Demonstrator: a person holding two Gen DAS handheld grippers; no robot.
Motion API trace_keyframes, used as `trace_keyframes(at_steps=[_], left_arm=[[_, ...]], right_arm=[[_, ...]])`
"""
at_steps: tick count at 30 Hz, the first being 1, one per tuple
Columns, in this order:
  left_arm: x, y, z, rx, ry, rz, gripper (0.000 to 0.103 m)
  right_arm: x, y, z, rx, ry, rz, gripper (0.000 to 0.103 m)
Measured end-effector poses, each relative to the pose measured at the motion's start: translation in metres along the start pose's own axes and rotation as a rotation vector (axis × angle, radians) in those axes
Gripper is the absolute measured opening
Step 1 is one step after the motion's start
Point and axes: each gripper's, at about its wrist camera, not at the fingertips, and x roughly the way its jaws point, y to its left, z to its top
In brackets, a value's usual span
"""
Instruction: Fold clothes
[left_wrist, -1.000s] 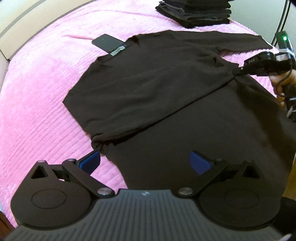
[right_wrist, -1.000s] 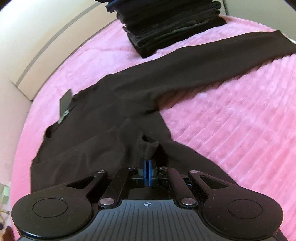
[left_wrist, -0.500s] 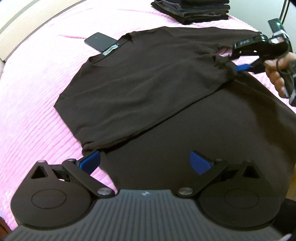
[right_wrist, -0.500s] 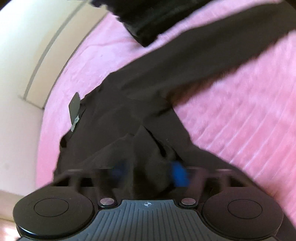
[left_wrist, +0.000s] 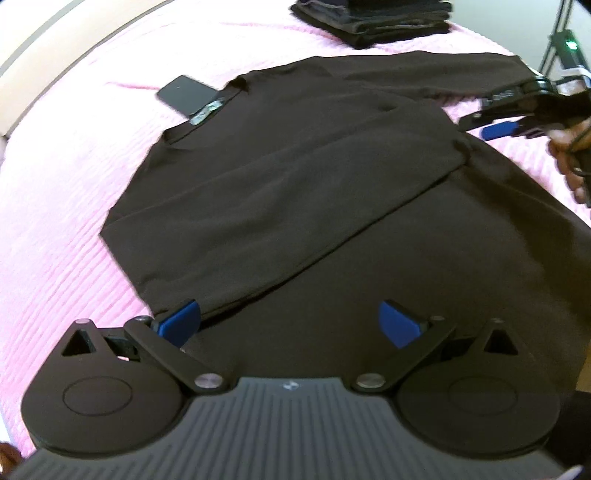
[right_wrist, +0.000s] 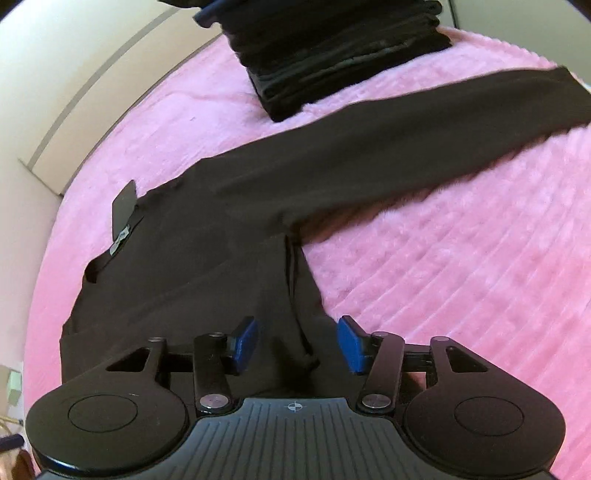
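A dark brown long-sleeved shirt (left_wrist: 314, 177) lies flat on a pink bedspread (left_wrist: 55, 229), one side folded over its body. Its far sleeve (right_wrist: 406, 147) stretches out across the bedspread (right_wrist: 480, 277). My left gripper (left_wrist: 291, 317) is open and empty, just above the shirt's near hem. My right gripper (right_wrist: 295, 341) is open and empty over the shirt's (right_wrist: 207, 266) side edge; it also shows at the right of the left wrist view (left_wrist: 491, 123), beside the folded corner.
A stack of folded dark clothes (left_wrist: 373, 18) sits at the far end of the bed, also large in the right wrist view (right_wrist: 332, 55). A dark phone (left_wrist: 184, 94) lies by the collar. A pale wall (right_wrist: 55, 74) borders the bed.
My right gripper opened and let go of the shirt's folded edge, then drew back a little. The fold now lies flat. My left gripper stayed open near the hem.
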Motion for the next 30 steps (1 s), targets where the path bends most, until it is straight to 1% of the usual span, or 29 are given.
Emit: trace_keyframes(at_steps=[3,6,9,12,13,14,15,16,17,18,20,21,22,23,25,26,29,30], left_arm=[[0.001,0.014,-0.01,-0.028,0.012,0.053,0.1],[0.005,0.034,-0.023,-0.047,0.022,0.117,0.094],[0.018,0.06,-0.037,-0.107,0.027,0.152,0.088],[0.042,0.086,-0.046,-0.147,0.003,0.138,0.078],[0.049,0.092,-0.048,-0.146,-0.002,0.126,0.07],[0.057,0.099,-0.051,-0.145,-0.007,0.114,0.061],[0.064,0.106,-0.053,-0.145,-0.012,0.102,0.057],[0.069,0.109,-0.055,-0.141,-0.014,0.093,0.047],[0.073,0.114,-0.057,-0.142,-0.017,0.082,0.037],[0.076,0.12,-0.06,-0.143,-0.025,0.065,0.034],[0.079,0.122,-0.064,-0.114,-0.036,0.049,0.02],[0.082,0.122,-0.066,-0.093,-0.041,0.042,0.017],[0.084,0.122,-0.069,-0.072,-0.046,0.035,0.01],[0.082,0.123,-0.074,-0.077,-0.06,0.038,0.007],[0.078,0.124,-0.083,-0.089,-0.09,0.045,0.005],[0.075,0.123,-0.087,-0.113,-0.107,0.058,0.005],[0.067,0.115,-0.101,-0.188,-0.132,0.062,0.004],[0.067,0.113,-0.104,-0.208,-0.135,0.064,0.0]], right_arm=[[-0.007,0.015,0.005,-0.066,-0.004,0.036,0.052],[-0.002,0.047,0.004,-0.147,0.032,0.087,0.052],[0.009,0.089,-0.005,-0.238,0.073,0.149,0.052],[0.022,0.132,-0.021,-0.348,0.104,0.191,0.053],[0.028,0.146,-0.027,-0.382,0.114,0.202,0.053],[0.035,0.159,-0.031,-0.414,0.123,0.212,0.058],[0.044,0.172,-0.036,-0.447,0.131,0.22,0.064],[0.052,0.186,-0.04,-0.479,0.138,0.229,0.066],[0.061,0.202,-0.043,-0.513,0.145,0.24,0.066],[0.069,0.217,-0.045,-0.544,0.151,0.252,0.066],[0.085,0.246,-0.048,-0.598,0.16,0.275,0.066],[0.092,0.261,-0.05,-0.629,0.162,0.286,0.066],[0.101,0.278,-0.051,-0.662,0.165,0.299,0.066],[0.109,0.295,-0.053,-0.694,0.17,0.309,0.066],[0.13,0.325,-0.057,-0.758,0.189,0.322,0.066],[0.141,0.339,-0.06,-0.793,0.196,0.33,0.066],[0.172,0.383,-0.073,-0.906,0.21,0.341,0.066],[0.184,0.396,-0.079,-0.945,0.224,0.342,0.066]])
